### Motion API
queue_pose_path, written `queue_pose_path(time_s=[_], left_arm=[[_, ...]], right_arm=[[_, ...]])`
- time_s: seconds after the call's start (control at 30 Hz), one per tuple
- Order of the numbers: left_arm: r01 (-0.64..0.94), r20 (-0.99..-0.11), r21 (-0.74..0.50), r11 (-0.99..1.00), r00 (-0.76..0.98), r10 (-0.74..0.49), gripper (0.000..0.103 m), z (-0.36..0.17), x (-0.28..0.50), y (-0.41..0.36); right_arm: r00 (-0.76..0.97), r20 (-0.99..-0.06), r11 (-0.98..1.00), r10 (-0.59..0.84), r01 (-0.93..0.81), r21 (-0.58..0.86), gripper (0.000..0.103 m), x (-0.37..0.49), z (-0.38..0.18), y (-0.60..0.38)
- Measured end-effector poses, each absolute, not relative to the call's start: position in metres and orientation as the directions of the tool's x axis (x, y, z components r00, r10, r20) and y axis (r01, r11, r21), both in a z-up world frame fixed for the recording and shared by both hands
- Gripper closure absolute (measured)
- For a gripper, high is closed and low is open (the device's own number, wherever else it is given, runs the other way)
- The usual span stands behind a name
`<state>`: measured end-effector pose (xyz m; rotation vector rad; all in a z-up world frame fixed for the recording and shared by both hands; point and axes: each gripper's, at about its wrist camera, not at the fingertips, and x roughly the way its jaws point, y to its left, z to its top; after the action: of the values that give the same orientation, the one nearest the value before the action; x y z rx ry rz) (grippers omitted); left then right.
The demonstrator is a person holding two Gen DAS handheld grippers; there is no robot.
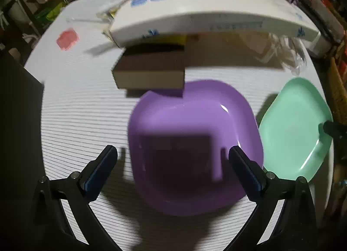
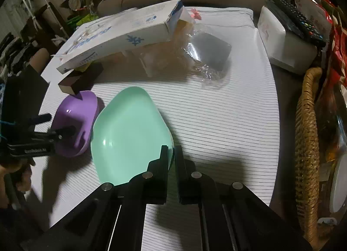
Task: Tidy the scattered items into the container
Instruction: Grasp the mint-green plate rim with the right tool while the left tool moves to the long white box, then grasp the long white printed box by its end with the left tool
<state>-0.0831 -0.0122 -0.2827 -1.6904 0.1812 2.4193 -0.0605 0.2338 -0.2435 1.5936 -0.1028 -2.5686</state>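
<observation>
Table [image 2: 216,120], covered by a white ribbed cloth: the landmark for every entry below. A sofa stands behind it and cluttered shelves to one side, all dim.

White carton [image 2: 121,34], long, printed in blue: at the table's far side, propped aslant on smaller things, one end torn open.

Green dish [image 2: 128,133]: near the table's front edge, tilted up off the cloth, probably because its rim is pinched. Likely being lifted for stacking or putting away.

Purple bowl [image 1: 190,142]: on the table just beside the green dish, empty, possibly the container.

Brown box [image 1: 149,71]: behind the bowl, partly under the carton.

Right gripper [image 2: 171,153]: jaws closed on the green dish's near rim.

Left gripper [image 1: 173,159]: over the purple bowl, jaws spread wide, holding nothing.

Pink scrap [image 1: 67,39]: alone at the table's far corner.
</observation>
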Motion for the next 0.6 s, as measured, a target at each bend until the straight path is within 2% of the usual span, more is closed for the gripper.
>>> queue_pose_path(time_s=[0.1,0.17,0.2,0.23,0.3,0.37,0.5,0.6], left_arm=[[-0.237,-0.912,-0.022,-0.971,-0.393,0.117,0.001,-0.265,-0.078,-0.01],[-0.335,-0.859,0.021,-0.942,-0.488,0.154,0.001,-0.241,-0.064,0.003],[-0.42,-0.807,0.12,-0.899,-0.569,0.159,0.001,-0.226,-0.055,0.017],[-0.459,-0.717,0.291,-0.839,-0.685,0.126,0.0,-0.215,-0.045,0.032],[-0.431,-0.526,0.568,-0.701,-0.846,0.094,0.0,-0.21,-0.03,0.051],[-0.427,-0.443,0.686,-0.589,-0.887,0.127,0.0,-0.219,-0.036,0.064],[-0.483,-0.482,0.718,-0.501,-0.864,0.143,0.0,-0.24,-0.063,0.081],[-0.442,-0.443,0.794,-0.418,-0.891,0.101,0.004,-0.263,-0.072,0.1]], right_arm=[[-0.423,-0.902,-0.996,-0.089,0.063,0.069,0.098,-0.063,-0.249,0.231],[-0.404,-0.915,-0.998,-0.027,0.063,0.002,0.098,-0.065,-0.258,0.229],[-0.389,-0.921,-0.998,-0.003,0.065,-0.024,0.098,-0.067,-0.263,0.229],[-0.38,-0.925,-0.998,-0.004,0.063,-0.022,0.098,-0.068,-0.267,0.229],[-0.361,-0.931,-0.998,-0.049,0.047,0.035,0.098,-0.07,-0.271,0.234],[-0.359,-0.931,-0.997,-0.074,0.038,0.065,0.098,-0.071,-0.27,0.237],[-0.36,-0.93,-0.997,-0.072,0.04,0.062,0.098,-0.07,-0.268,0.24],[-0.351,-0.934,-0.997,-0.071,0.037,0.062,0.098,-0.07,-0.271,0.242]])
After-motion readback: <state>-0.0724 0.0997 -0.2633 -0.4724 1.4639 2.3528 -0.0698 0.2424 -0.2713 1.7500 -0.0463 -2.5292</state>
